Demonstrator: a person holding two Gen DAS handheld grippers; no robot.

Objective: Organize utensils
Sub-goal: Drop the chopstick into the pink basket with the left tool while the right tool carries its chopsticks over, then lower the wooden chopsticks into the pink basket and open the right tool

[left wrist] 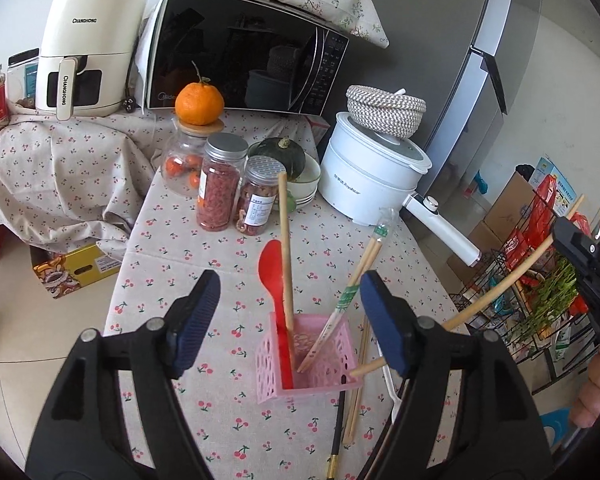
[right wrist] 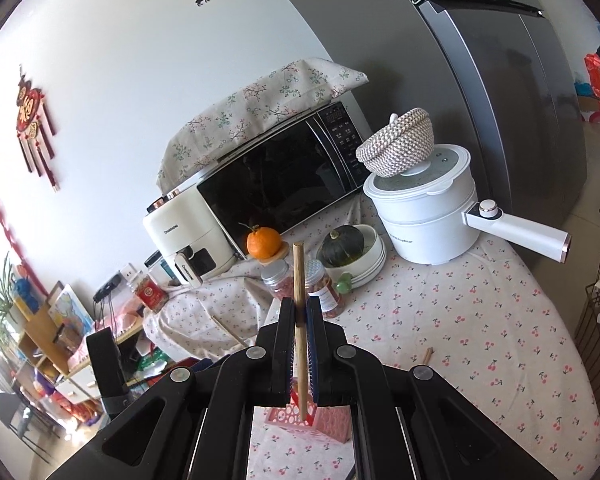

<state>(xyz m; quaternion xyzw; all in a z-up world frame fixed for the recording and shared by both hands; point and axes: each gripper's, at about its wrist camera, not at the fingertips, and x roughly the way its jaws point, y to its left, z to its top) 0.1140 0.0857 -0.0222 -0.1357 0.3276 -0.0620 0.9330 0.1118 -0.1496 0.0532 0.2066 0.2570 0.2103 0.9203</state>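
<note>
Chopstick (right wrist: 299,280) clenched upright in my right gripper (right wrist: 300,312), poised over pink basket (left wrist: 308,360) for a tip-first drop | left gripper (left wrist: 290,320) released, empty, flanking basket | red spoon (left wrist: 278,300), wrapped chopsticks (left wrist: 342,304) already inside

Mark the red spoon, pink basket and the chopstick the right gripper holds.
red spoon (left wrist: 271,266): left wrist view, on its bowl.
pink basket (left wrist: 269,354): left wrist view, on its left wall.
chopstick (right wrist: 299,276): right wrist view, on the shaft above the jaws.
</note>
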